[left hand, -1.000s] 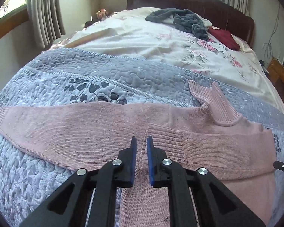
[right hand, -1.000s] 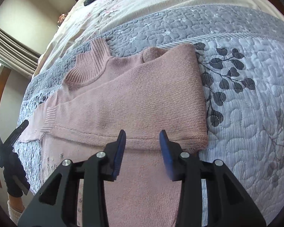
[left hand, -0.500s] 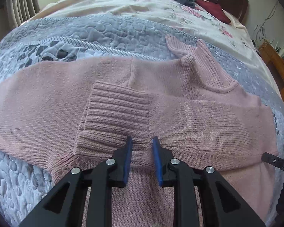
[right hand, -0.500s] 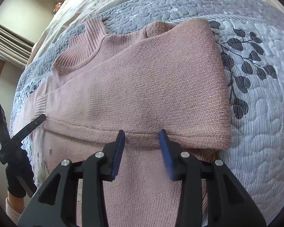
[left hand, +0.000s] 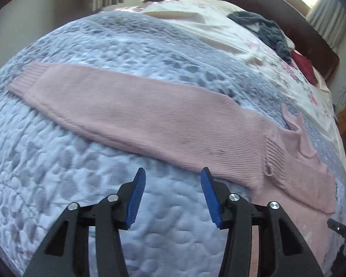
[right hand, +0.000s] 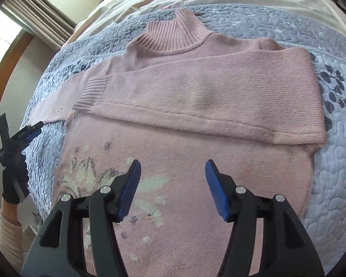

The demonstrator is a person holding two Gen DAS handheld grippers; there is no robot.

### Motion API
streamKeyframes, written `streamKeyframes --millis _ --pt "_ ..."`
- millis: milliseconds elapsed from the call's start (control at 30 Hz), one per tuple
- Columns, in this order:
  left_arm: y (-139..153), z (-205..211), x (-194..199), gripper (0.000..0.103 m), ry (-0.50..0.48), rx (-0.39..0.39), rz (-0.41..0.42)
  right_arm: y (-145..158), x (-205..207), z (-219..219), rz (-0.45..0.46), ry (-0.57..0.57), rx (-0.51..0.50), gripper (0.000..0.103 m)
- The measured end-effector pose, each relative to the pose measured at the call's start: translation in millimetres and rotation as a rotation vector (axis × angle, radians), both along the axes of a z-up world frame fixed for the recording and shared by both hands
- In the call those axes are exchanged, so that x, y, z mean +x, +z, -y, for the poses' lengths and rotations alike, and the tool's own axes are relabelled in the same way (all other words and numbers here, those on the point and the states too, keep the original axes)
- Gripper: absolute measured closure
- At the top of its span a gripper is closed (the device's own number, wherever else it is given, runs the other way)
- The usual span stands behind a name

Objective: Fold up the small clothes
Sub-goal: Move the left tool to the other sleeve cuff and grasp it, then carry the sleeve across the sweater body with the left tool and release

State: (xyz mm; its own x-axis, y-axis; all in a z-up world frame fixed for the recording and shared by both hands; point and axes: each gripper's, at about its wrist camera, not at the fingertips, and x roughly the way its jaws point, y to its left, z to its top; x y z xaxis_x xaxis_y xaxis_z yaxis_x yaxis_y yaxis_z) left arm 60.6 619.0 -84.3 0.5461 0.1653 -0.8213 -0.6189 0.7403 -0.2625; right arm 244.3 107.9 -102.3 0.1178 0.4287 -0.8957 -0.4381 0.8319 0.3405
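A pink knit sweater [right hand: 196,97] lies flat on the grey quilted bedspread [left hand: 103,46], collar [right hand: 175,34] away from me. One sleeve is folded across the chest, and its ribbed cuff [right hand: 92,94] ends near the sweater's left side. The other sleeve [left hand: 138,110] stretches straight out to the left over the quilt. My left gripper [left hand: 173,198] is open and hovers over bare quilt just in front of that sleeve, holding nothing. Open too, my right gripper [right hand: 171,189] hangs above the sweater's flower-patterned body, below the folded sleeve.
A dark grey heap of clothes [left hand: 265,27] and a red garment [left hand: 304,67] lie near the wooden headboard [left hand: 276,7]. A floral sheet [left hand: 207,23] covers the far half of the bed. The left tool, held in a black-gloved hand [right hand: 11,180], shows at the right view's left edge.
My left gripper let go of the folded sleeve's cuff, opened wide and swung left to the outstretched sleeve. My right gripper opened wider and drew back over the sweater's body.
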Motion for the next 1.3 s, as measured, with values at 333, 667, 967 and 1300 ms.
streamKeyframes --millis 333,667,967,1300 --pt "-26 -131 -42 0.053 0.248 -0.245 0.231 -33 -22 -45 -0.026 0.071 -0.051 0.045" --pt "-39 -180 -30 0.062 0.335 -0.332 0.342 -42 -20 -46 -0.014 0.060 -0.065 0.045" --pt "-44 -195 -33 0.094 0.382 -0.341 0.330 -46 -20 -47 0.002 0.074 -0.070 0.044" --pt "5 -147 -13 0.097 0.227 -0.236 0.393 -37 -24 -39 0.002 0.058 -0.058 0.044"
